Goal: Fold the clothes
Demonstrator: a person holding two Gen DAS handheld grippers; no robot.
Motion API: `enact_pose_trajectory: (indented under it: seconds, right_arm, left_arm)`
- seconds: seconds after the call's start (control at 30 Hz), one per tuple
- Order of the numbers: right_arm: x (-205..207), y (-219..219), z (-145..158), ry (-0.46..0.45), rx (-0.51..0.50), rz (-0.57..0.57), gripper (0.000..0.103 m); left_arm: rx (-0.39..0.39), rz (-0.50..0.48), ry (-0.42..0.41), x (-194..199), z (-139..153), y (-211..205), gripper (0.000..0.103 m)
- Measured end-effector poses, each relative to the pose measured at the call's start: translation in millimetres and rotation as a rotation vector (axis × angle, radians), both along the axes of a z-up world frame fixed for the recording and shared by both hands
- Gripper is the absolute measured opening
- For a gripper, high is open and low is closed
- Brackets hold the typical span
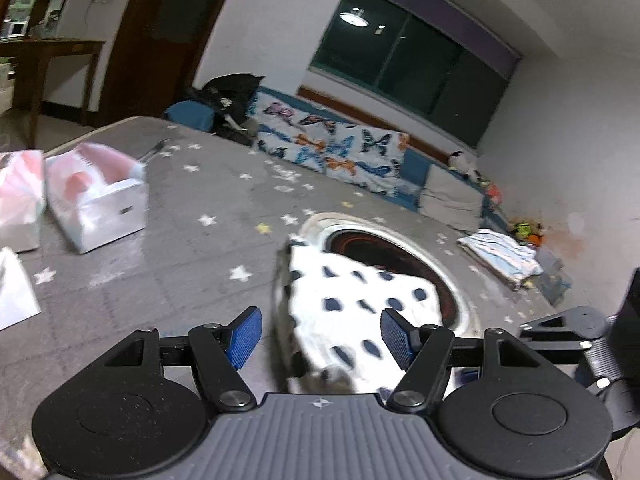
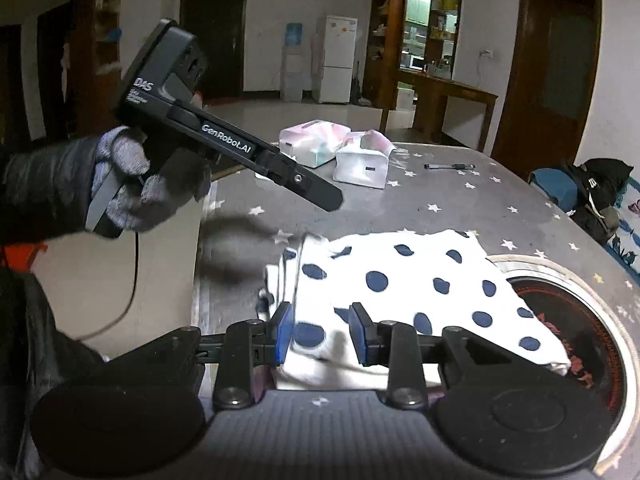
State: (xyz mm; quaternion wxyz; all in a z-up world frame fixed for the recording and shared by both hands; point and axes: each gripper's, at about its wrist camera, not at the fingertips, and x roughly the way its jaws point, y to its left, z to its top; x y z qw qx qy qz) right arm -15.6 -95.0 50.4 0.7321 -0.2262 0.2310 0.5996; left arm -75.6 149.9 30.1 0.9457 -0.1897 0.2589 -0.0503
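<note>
A white garment with dark blue polka dots (image 2: 416, 292) lies folded on the grey star-patterned table (image 2: 460, 204), partly over a round inset burner (image 2: 576, 320). In the left wrist view the garment (image 1: 360, 308) is blurred and sits between and beyond my open blue pads. My left gripper (image 1: 320, 338) is open, raised above the cloth; it also shows in the right wrist view (image 2: 320, 196), held by a gloved hand. My right gripper (image 2: 322, 334) is open, with its jaws on either side of the garment's near edge.
Two white and pink tissue packs (image 2: 360, 158) and a pen (image 2: 448, 167) lie at the table's far end. A butterfly-print cushion (image 1: 332, 148) and a folded striped cloth (image 1: 504, 252) sit along the wall side. A dark bag (image 2: 600, 192) rests beside the table.
</note>
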Motion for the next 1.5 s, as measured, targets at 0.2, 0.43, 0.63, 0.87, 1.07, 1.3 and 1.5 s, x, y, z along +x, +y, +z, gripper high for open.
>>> enact_pose_trajectory:
  seconds: [0.2,0.43,0.63,0.87,1.07,1.3,1.5]
  right_arm:
    - [-10,14,-16,-0.016,-0.066,0.017,0.027]
    - [-9,8,-12,-0.021,-0.035,-0.019,0.016]
    - [-12,-4,0,-0.021,-0.001,-0.012,0.016]
    - [-15,-2,-21,0.006,-0.04,0.018,0.016]
    - [-17,-2,-19,-0.021,-0.055,0.033,0.017]
    - [-17,-3,-24,-0.005,-0.062,0.025,0.022]
    - [-7,-11,-19,0.056,-0.034,0.004,0.033]
  left_arm:
    - [-0.017,-0.027,0.033,4,-9,-4,0.059]
    - [-0.057,-0.068,0.068,5,-16,-8,0.014]
    - [-0.055,-0.1,0.035,-6,-3,-14,0.008]
    - [-0.01,-0.109,0.067,-7,-4,-19,0.008]
    - [0.013,-0.187,-0.026,2,12,-33,0.01]
    - [0.033,-0.231,0.099,15,-27,-45,0.01]
    - [0.03,-0.225,0.109,6,-31,-41,0.01]
